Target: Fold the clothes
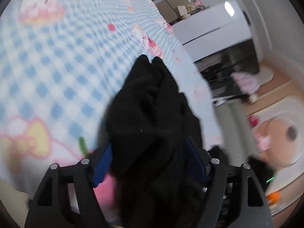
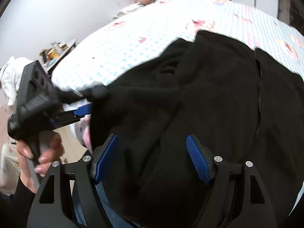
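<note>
Black fleece garment (image 2: 199,98) over the blue-checked cartoon-print bedsheet (image 1: 57,57).
Left gripper (image 1: 148,159): blue pads clamped on bunched fleece, held above the sheet. Right gripper (image 2: 152,157): jaws apart, fleece draped between them, grip not discernible; garment covers the sheet's near edge.

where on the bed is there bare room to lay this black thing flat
Bare checked bedsheet lies ahead and left of the left tongs, with nothing on it in that view. In the right wrist view, open sheet runs beyond the black garment to the far edge. The near edge is crowded: bunched garment, the right tongs and the person's hand.
</note>
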`<move>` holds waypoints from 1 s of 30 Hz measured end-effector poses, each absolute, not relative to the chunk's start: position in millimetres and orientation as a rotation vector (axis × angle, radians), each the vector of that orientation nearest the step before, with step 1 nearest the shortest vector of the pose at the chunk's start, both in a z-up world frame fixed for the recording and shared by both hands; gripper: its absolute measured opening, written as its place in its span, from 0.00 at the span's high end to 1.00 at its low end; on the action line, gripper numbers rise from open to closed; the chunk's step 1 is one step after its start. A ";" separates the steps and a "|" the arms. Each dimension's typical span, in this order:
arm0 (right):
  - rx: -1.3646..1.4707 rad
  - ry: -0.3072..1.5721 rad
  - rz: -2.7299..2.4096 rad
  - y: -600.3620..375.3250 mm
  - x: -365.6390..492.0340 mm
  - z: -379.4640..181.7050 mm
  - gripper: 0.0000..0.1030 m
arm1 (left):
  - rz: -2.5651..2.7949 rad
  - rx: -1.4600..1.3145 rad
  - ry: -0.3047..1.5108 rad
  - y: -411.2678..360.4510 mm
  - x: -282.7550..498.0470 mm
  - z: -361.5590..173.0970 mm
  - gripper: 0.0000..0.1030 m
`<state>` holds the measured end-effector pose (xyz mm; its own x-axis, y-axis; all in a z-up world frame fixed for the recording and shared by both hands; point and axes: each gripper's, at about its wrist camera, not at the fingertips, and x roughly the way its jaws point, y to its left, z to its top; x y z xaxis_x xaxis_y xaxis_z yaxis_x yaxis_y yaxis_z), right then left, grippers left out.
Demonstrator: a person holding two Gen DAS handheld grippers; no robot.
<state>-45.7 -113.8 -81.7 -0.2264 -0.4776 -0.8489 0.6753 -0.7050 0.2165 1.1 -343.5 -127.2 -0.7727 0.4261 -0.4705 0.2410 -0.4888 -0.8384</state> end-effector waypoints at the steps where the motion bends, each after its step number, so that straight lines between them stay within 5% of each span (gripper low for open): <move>1: 1.294 0.257 -1.997 -112.2 -45.6 -85.5 0.27 | 2.388 -1.013 -1.536 -346.5 -3.8 -129.6 0.24; 4: 1.341 0.232 -2.018 -105.1 -49.6 -96.3 0.27 | 2.357 -1.167 -1.497 -349.4 -32.0 -138.5 0.26; 6: 1.375 0.189 -2.026 -101.1 -55.3 -103.4 0.27 | 2.369 -1.339 -1.425 -342.6 -52.3 -147.5 0.47; 7: 1.391 0.172 -2.031 -99.0 -58.0 -106.2 0.27 | 2.403 -1.403 -1.372 -337.3 -57.2 -146.6 0.72; 11: 1.429 0.129 -2.047 -89.5 -66.8 -110.2 0.27 | 2.649 -1.297 -1.007 -299.2 -48.5 -86.5 0.83; 16: 1.435 0.071 -2.058 -77.8 -75.4 -107.3 0.27 | 2.686 -1.107 -0.706 -251.1 -33.6 -27.1 0.83; 21: 1.441 0.013 -2.068 -66.1 -84.1 -104.4 0.26 | 2.497 -1.449 -0.572 -222.7 -54.9 -94.2 0.77; 24: 1.451 -0.014 -2.067 -59.1 -87.3 -104.4 0.26 | 2.474 -1.343 -0.755 -247.9 -52.3 -89.4 0.68; 26: 1.479 -0.019 -2.050 -56.7 -84.5 -110.7 0.26 | 2.533 -1.227 -0.839 -272.0 -51.3 -73.4 0.43; 30: 1.520 -0.024 -2.025 -60.1 -85.0 -123.2 0.26 | 2.611 -1.251 -0.930 -312.3 -78.1 -79.4 0.36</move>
<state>-85.0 -60.1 -123.2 -0.1641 -0.4679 -0.8684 0.4471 -0.8200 0.3574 -78.1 -312.3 -79.4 -0.6571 0.3374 -0.6740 0.1645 -0.8085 -0.5651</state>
